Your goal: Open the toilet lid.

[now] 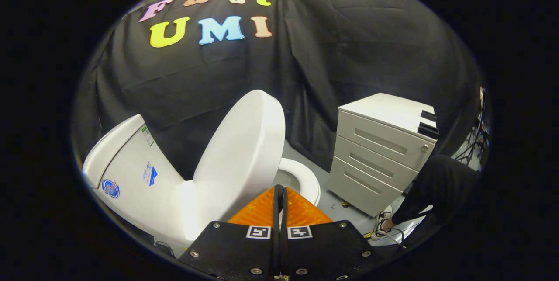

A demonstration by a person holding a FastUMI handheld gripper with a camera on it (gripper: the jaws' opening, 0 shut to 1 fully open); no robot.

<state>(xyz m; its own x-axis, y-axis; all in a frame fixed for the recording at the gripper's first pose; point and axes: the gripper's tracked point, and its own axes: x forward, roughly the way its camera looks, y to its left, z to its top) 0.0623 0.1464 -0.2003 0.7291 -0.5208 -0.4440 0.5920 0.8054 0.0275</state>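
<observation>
Toilet lid (242,141): white, raised and tilted back toward the tank, its outer face turned to the camera; stands just ahead of the gripper fingertips, a little to their left, on the grey floor of the booth near the black cloth wall

Toilet seat (301,178): white ring, down on the bowl, partly exposed to the right of the lid; the bowl opening shows grey inside it, directly beyond the fingertips

Tank (126,158): white, behind and left of the lid, with several small stickers on its side; its top slab slopes in this view

Gripper (279,190): fingers pressed together with no gap between the tips, nothing held between them; tips lie against the lower right edge of the lid in the view, though actual contact cannot be told

Drawer cabinet (380,150): pale, three drawers with recessed handles, a round lock at the top right corner of its front; stands on the floor to the right of the toilet, near it but apart, against the cloth wall

Person: a dark trouser leg (436,189) and a light shoe (382,222) on the floor just beside the cabinet's right front corner

Cables (474,141): a tangle at the far right behind the leg
</observation>
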